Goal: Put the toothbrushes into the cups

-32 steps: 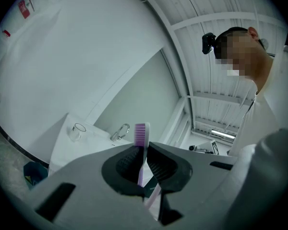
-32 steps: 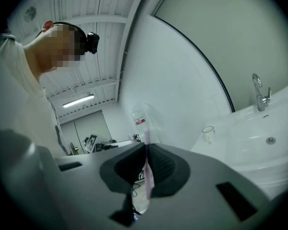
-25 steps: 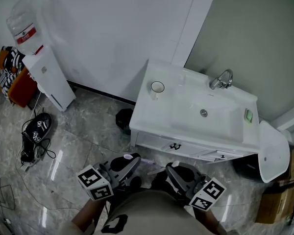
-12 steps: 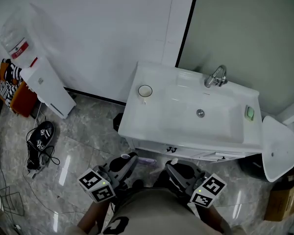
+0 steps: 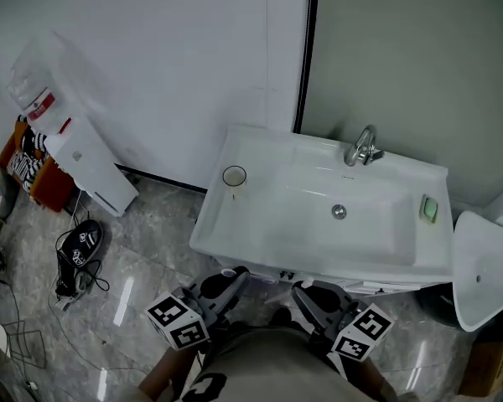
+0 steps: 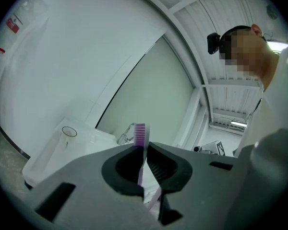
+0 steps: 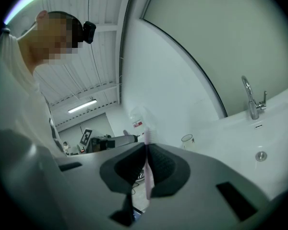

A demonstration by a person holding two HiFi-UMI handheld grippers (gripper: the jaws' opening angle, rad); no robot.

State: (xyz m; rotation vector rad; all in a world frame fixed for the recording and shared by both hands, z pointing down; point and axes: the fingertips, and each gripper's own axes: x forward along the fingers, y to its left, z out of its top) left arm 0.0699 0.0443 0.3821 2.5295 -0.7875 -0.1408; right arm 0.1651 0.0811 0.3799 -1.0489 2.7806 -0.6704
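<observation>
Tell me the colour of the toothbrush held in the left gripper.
The toothbrush is purple, seen best in the left gripper view.

Both grippers sit low in frame, the left gripper [image 5: 233, 280] and the right gripper [image 5: 300, 291] pointing toward the white sink [image 5: 222, 224]. A clear cup [image 5: 234, 177] stands on its left rear corner. The faucet [image 5: 360, 146] rises at the back, and green soap [image 5: 428, 208] lies on the right rim.

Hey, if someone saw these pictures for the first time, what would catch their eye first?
Each hand-held tool grips a toothbrush: the left gripper is shut on a purple-bristled toothbrush, and the right gripper is shut on a pale pink toothbrush. Ahead of the person stands a white sink, with one clear cup on its left ledge.
</observation>
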